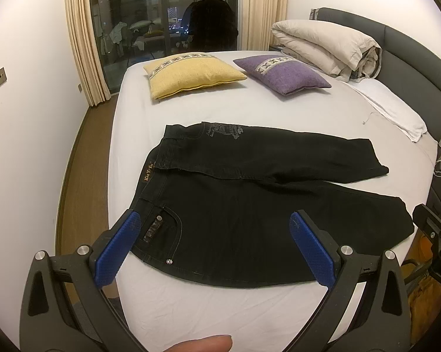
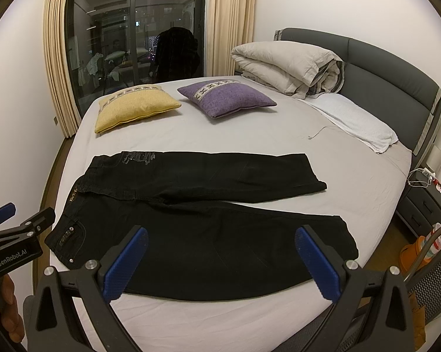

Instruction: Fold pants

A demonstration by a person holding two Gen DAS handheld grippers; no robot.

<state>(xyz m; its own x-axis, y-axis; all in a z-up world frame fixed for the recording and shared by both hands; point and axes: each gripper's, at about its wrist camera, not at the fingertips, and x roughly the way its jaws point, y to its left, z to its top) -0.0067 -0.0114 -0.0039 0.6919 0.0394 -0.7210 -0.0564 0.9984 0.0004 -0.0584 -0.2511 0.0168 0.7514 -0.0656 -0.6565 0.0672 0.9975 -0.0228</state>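
Black pants (image 1: 249,205) lie flat on the white bed sheet (image 1: 279,108), waistband toward 9 o'clock, both legs running toward 3 o'clock. The far leg lies partly folded over the seat; the near leg spreads wide along the mattress edge. Front pocket with metal studs shows at the near waistband corner.

Left gripper (image 1: 217,242): blue pads spread wide, nothing between them, held above the near waistband and hip area. A fingertip of the holder shows at 6 o'clock in the left wrist view.

Right gripper (image 2: 220,259): blue pads also spread wide, empty, poised over the near leg. In the right wrist view the left gripper's side appears at 9 o'clock, with a hand (image 2: 6,308) below it.

Beyond the pants, at 12 o'clock: yellow cushion (image 1: 191,73) and purple cushion (image 1: 282,72), side by side, apart from each other. A rolled beige duvet (image 1: 326,47) sits at 1 o'clock against the grey headboard (image 1: 417,70), touching a white towel (image 1: 393,108) laid along the headboard.

Nightstand (image 2: 425,202) at 3 o'clock carries a white charger and cable on top. An orange bag (image 2: 411,255) stands on the floor below it; contents unclear.
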